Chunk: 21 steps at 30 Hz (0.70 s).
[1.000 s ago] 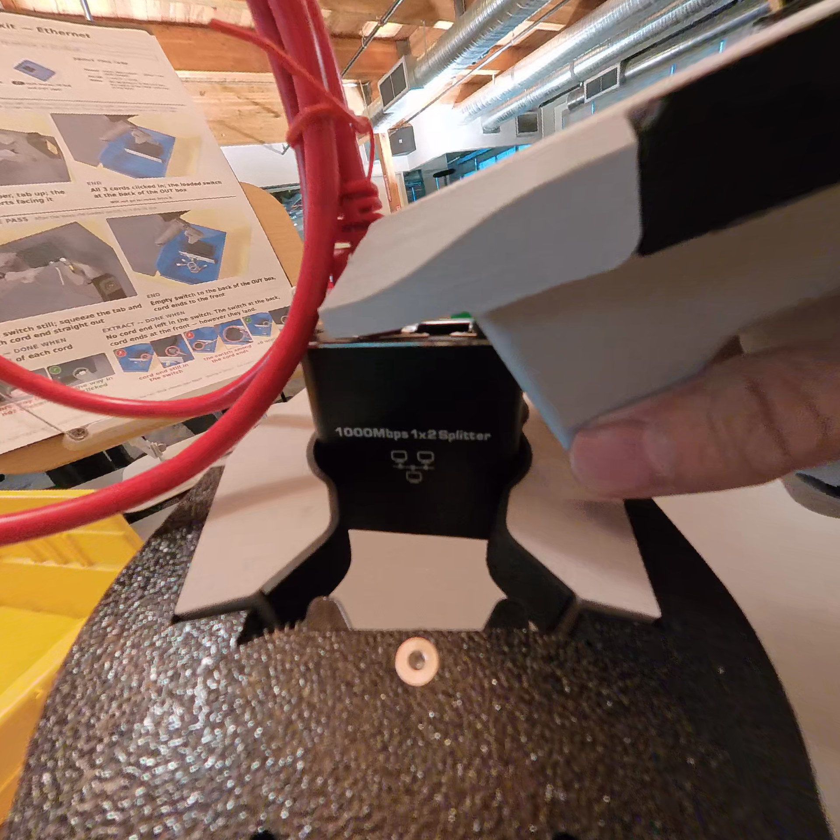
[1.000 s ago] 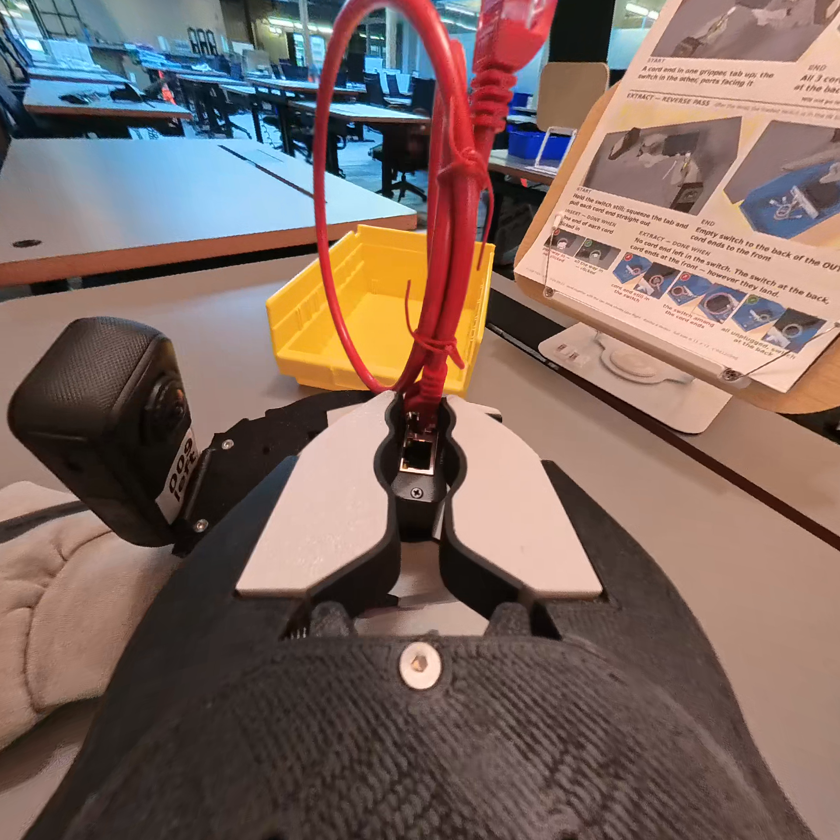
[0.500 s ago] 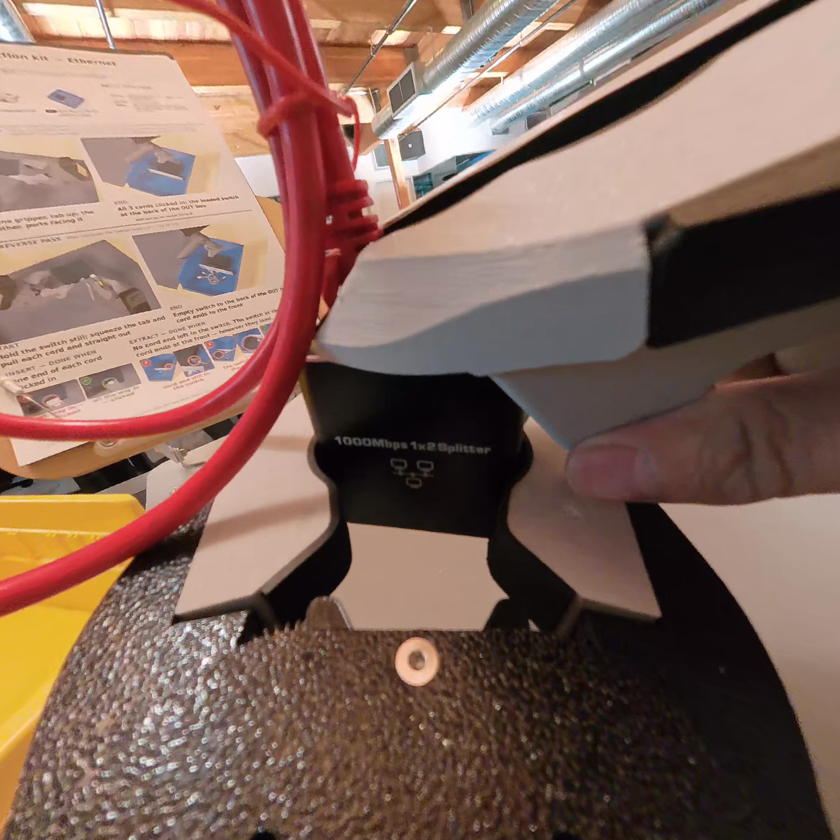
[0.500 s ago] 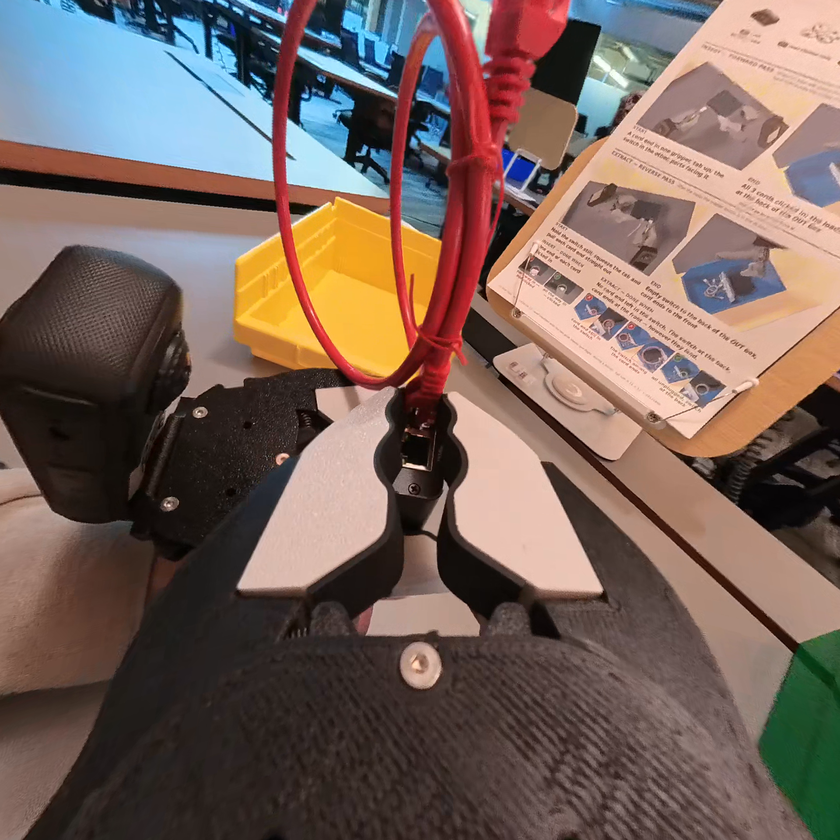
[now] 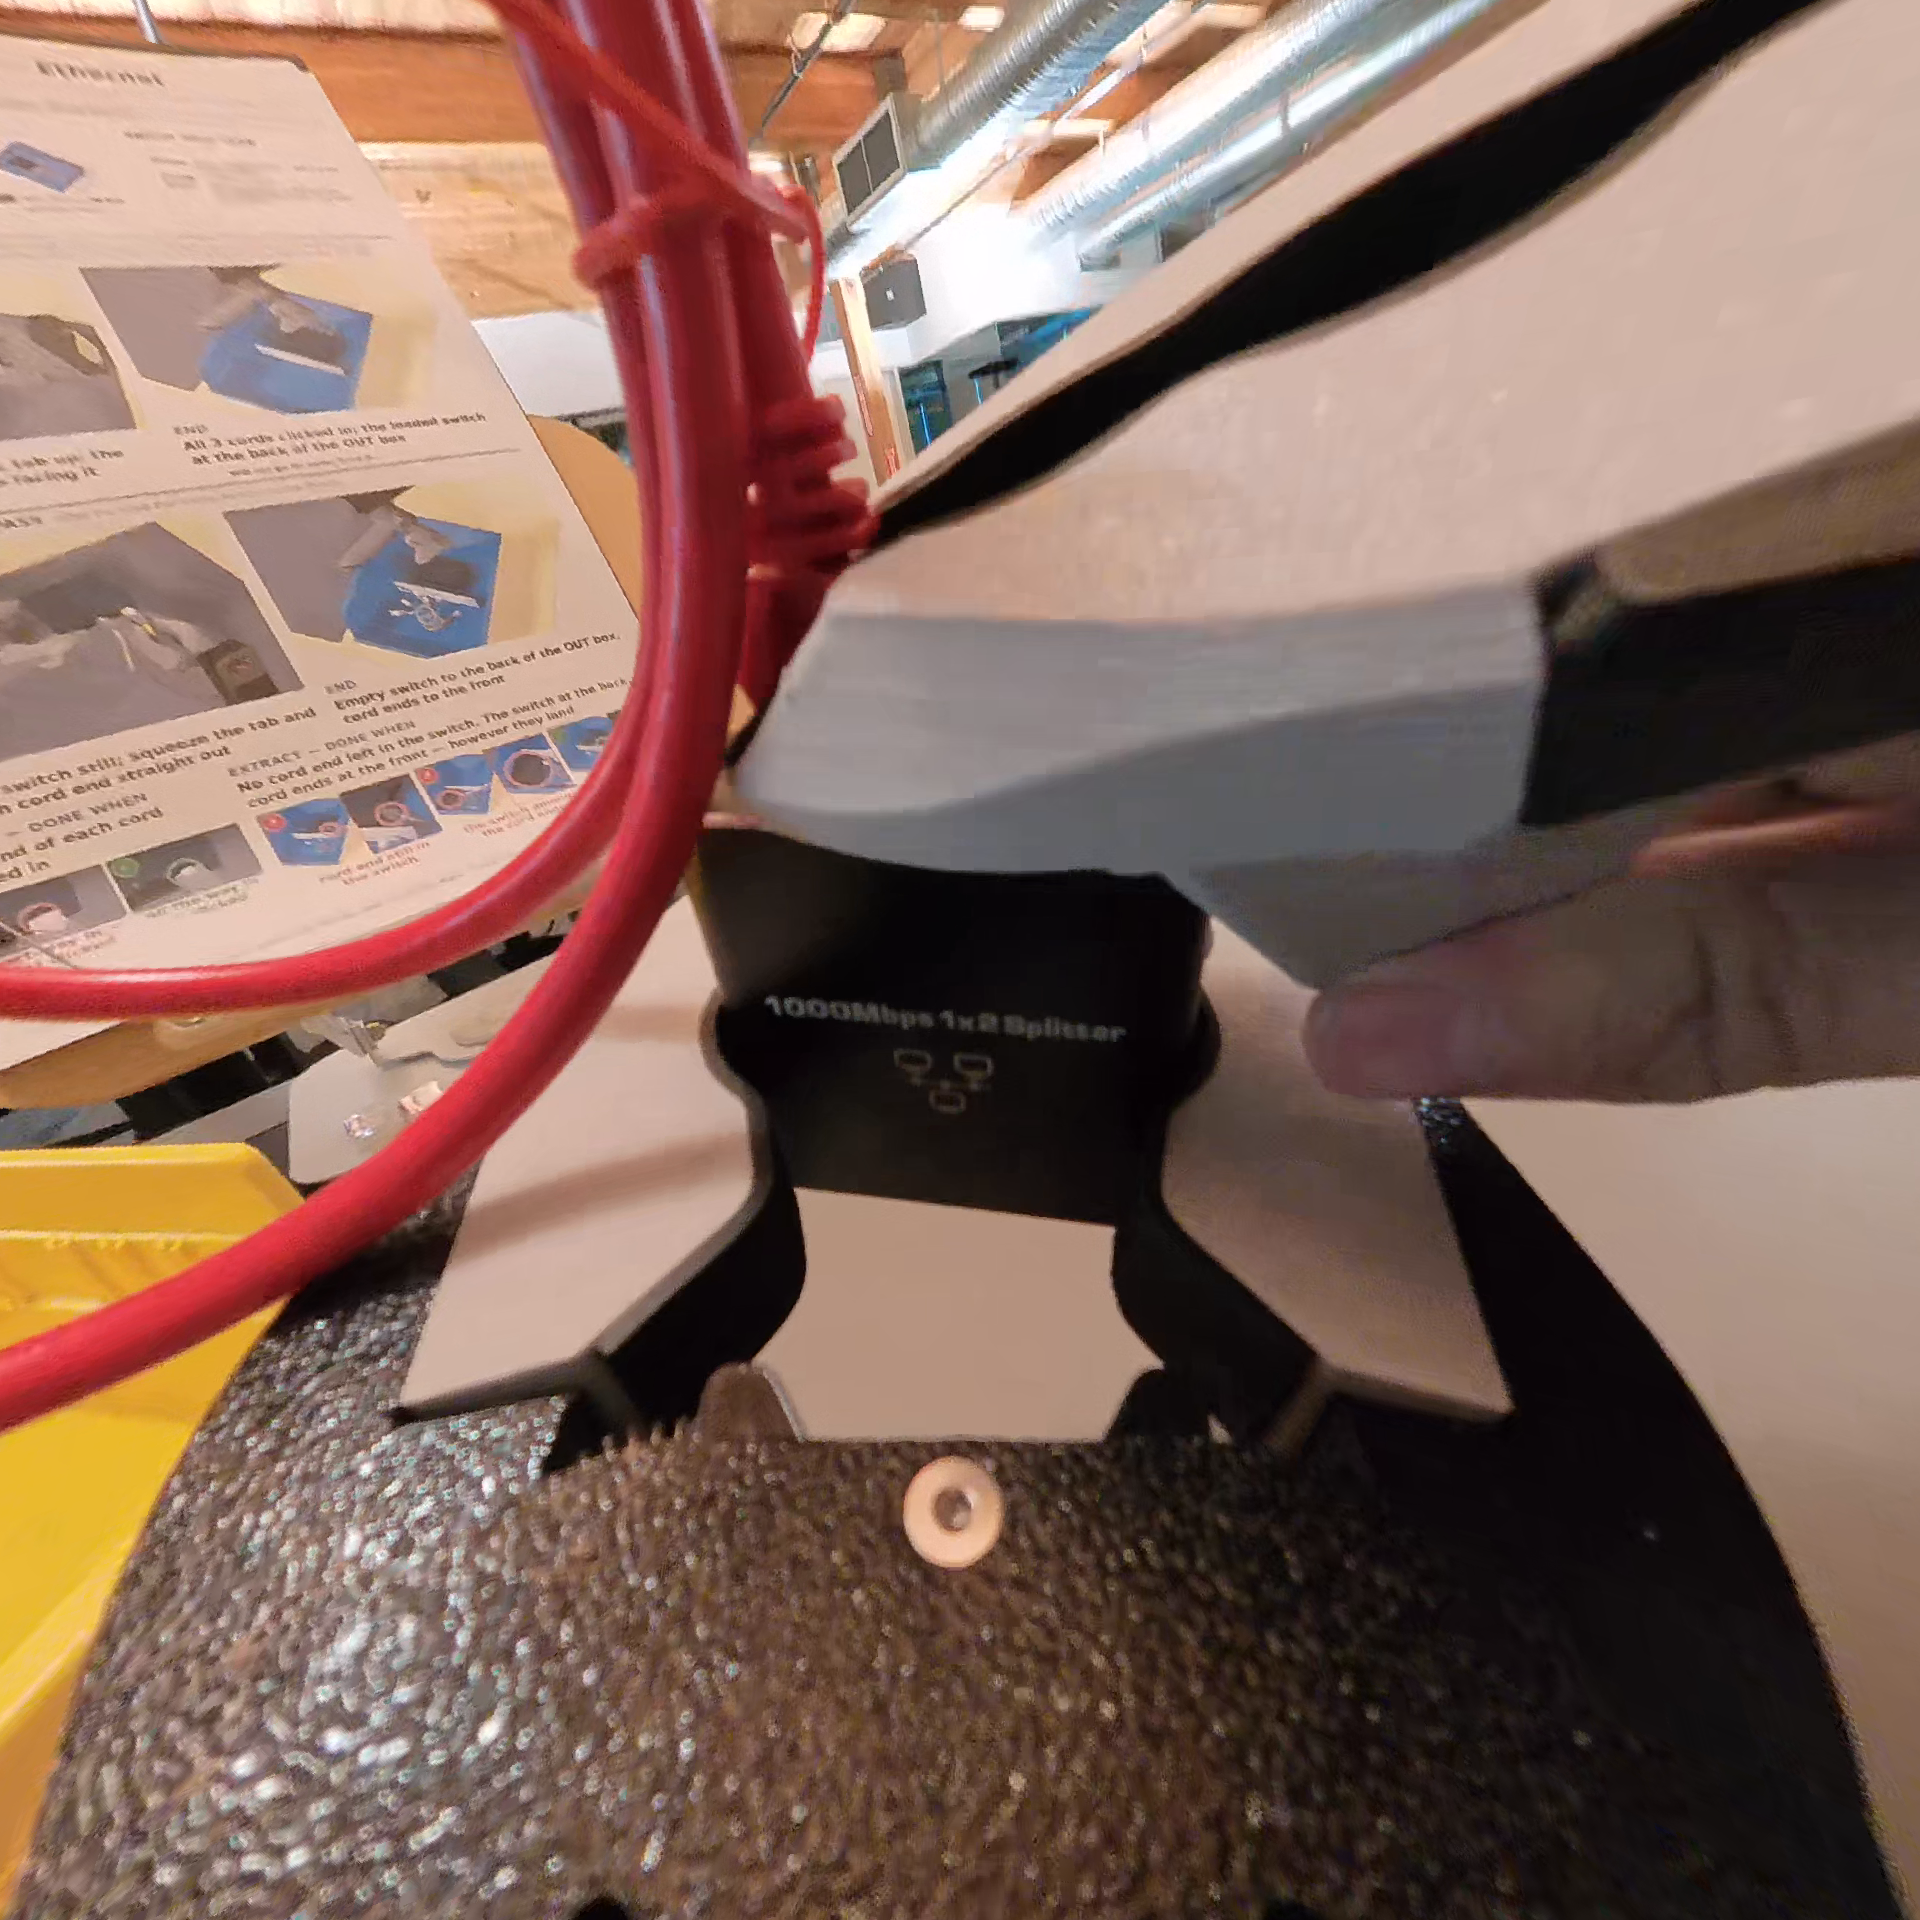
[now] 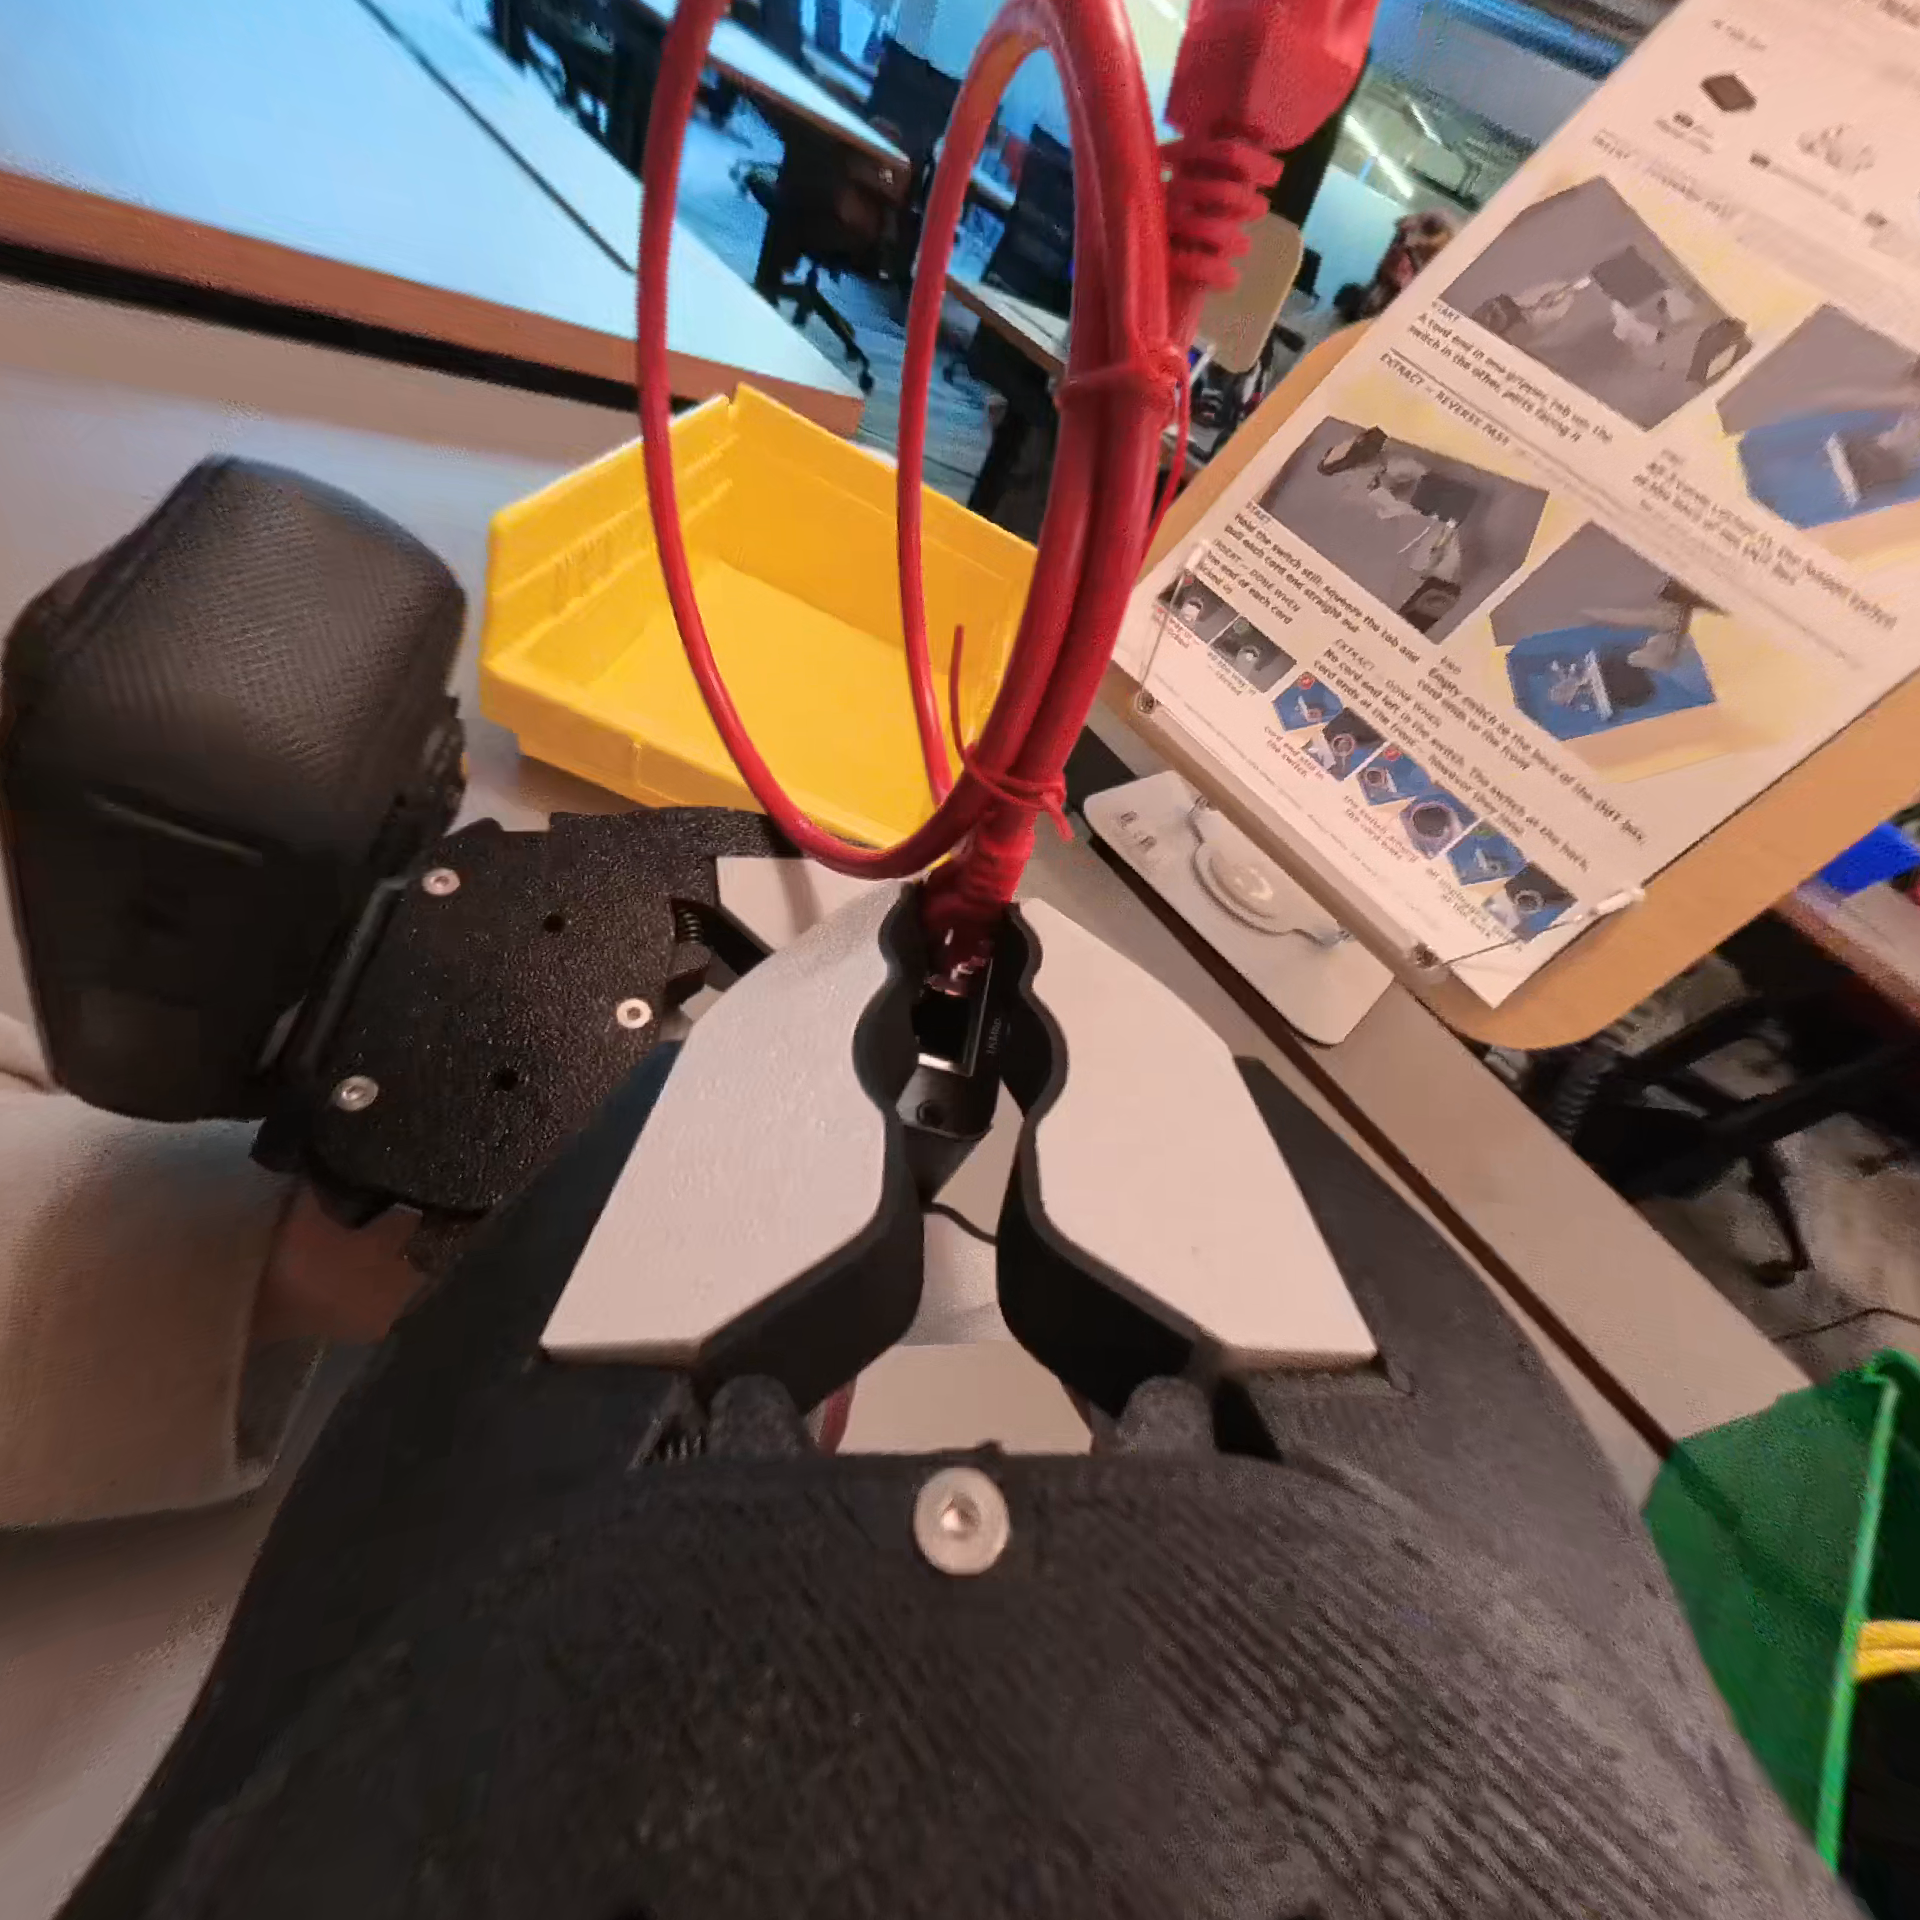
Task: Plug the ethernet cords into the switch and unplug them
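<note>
Black and boxy, the switch (image 5: 951,1039) sat clamped between the grey fingers (image 5: 613,1195) of the left gripper (image 5: 951,1049), its white-marked face turned toward the camera. Just beyond it, the right gripper (image 5: 1299,665) crossed over the switch's far end, and a fingertip (image 5: 1558,1023) of the person's hand lay against that gripper's underside at the right.

In the right wrist view, the right gripper (image 6: 951,997) had its jaws drawn in narrow around the red ethernet cord's plug (image 6: 971,904), right at the port end of the switch (image 6: 951,1049); whether the plug was fully seated in the port could not be told. The left gripper's black body (image 6: 488,997) and its camera housing (image 6: 218,769) lay close at the left, with a pale sleeve (image 6: 125,1299) below them.

From the plug the red ethernet cord (image 6: 1039,582) rose in tied loops, its other plug (image 6: 1262,62) hanging at the top of the frame. Behind the loops a yellow bin (image 6: 769,623) stood on the grey table (image 6: 1403,1122), and to the right an instruction sheet (image 6: 1558,499) leaned on a wooden stand. A green bag (image 6: 1787,1579) showed at the right edge. Farther off were long tables and chairs.
</note>
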Each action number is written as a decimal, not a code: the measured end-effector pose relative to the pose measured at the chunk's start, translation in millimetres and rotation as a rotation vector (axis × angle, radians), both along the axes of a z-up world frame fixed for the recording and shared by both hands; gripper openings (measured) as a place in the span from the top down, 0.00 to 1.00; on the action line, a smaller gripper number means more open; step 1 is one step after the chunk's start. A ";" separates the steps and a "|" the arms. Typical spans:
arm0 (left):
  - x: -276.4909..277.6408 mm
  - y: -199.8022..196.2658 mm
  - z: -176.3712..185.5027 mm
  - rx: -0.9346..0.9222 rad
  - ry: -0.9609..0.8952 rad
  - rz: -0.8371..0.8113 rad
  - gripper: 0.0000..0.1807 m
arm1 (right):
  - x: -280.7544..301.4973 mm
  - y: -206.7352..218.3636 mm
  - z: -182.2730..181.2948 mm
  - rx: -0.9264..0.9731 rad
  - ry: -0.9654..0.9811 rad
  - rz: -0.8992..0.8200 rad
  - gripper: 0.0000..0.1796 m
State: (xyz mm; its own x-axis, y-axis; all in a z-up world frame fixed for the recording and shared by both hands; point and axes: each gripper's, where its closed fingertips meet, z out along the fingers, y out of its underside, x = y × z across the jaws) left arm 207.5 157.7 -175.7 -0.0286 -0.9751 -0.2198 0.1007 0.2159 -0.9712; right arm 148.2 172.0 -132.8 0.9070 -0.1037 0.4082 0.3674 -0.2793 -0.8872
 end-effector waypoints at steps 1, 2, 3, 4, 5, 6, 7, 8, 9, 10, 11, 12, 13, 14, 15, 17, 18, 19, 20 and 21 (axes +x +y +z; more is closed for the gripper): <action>0.9 -0.4 -1.5 0.005 0.006 0.002 0.57 | 1.9 -1.0 -1.6 0.002 0.016 -0.002 0.92; 1.0 -0.9 -1.4 0.002 0.003 0.003 0.57 | 1.2 -0.9 -1.0 0.024 0.053 0.006 0.91; 1.5 -1.3 -2.6 0.006 0.012 0.002 0.57 | 2.9 -1.5 -1.7 0.024 0.043 -0.003 0.92; 2.4 -1.5 -4.8 0.005 0.022 0.000 0.57 | 4.6 -1.7 -3.9 -0.001 0.007 -0.019 0.92; 3.0 -1.6 -6.4 -0.013 0.026 -0.006 0.57 | 4.8 -0.6 -5.6 -0.027 -0.042 -0.029 0.91; 3.1 -0.8 -6.8 -0.023 0.027 -0.007 0.57 | 4.1 1.0 -6.0 -0.040 -0.067 -0.033 0.92; 3.0 0.3 -6.6 -0.023 0.026 -0.003 0.57 | 3.8 1.7 -6.0 -0.056 -0.089 -0.034 0.92; 2.9 1.1 -6.3 -0.025 0.024 0.001 0.57 | 2.9 2.1 -5.6 -0.066 -0.121 -0.034 0.92; 3.1 1.4 -7.3 -0.029 0.028 0.001 0.57 | 2.4 2.6 -6.9 -0.084 -0.152 -0.036 0.91; 3.7 1.5 -8.5 -0.035 0.032 0.001 0.56 | 2.9 2.7 -8.3 -0.101 -0.168 -0.036 0.92; 3.8 1.7 -8.7 -0.034 0.034 0.005 0.56 | 3.1 2.4 -8.1 -0.104 -0.182 -0.033 0.91; 3.8 1.9 -8.5 -0.029 0.034 0.008 0.56 | 2.9 2.1 -7.8 -0.104 -0.179 -0.026 0.91; 4.1 1.6 -8.6 -0.026 0.034 0.010 0.56 | 3.6 1.4 -8.0 -0.107 -0.176 -0.027 0.91; 4.1 1.6 -8.4 -0.019 0.032 0.012 0.56 | 3.5 1.0 -7.7 -0.100 -0.168 -0.023 0.91; 3.7 1.4 -7.9 -0.009 0.029 0.015 0.56 | 3.7 0.1 -7.3 -0.097 -0.155 -0.025 0.92; 3.3 1.5 -7.2 0.005 0.023 0.017 0.57 | 3.5 -0.6 -6.8 -0.085 -0.127 -0.024 0.92; 3.0 1.9 -6.6 0.012 0.019 0.021 0.57 | 3.4 -0.8 -6.1 -0.081 -0.109 -0.022 0.91; 2.5 3.2 -5.3 0.024 0.014 0.030 0.57 | 2.6 -0.6 -4.7 -0.069 -0.093 -0.015 0.91; 2.7 3.6 -5.5 0.027 0.017 0.031 0.57 | 3.5 -0.5 -5.0 -0.067 -0.067 -0.012 0.91; 2.6 4.2 -5.6 0.027 0.015 0.034 0.57 | 3.3 -0.2 -5.3 -0.069 -0.055 -0.005 0.92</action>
State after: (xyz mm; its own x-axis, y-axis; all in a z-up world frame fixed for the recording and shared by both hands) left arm 210.1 161.9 -181.3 0.0007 -0.9692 -0.2462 0.0782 0.2455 -0.9662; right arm 151.5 171.9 -138.2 0.8825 -0.0780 0.4638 0.4136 -0.3406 -0.8444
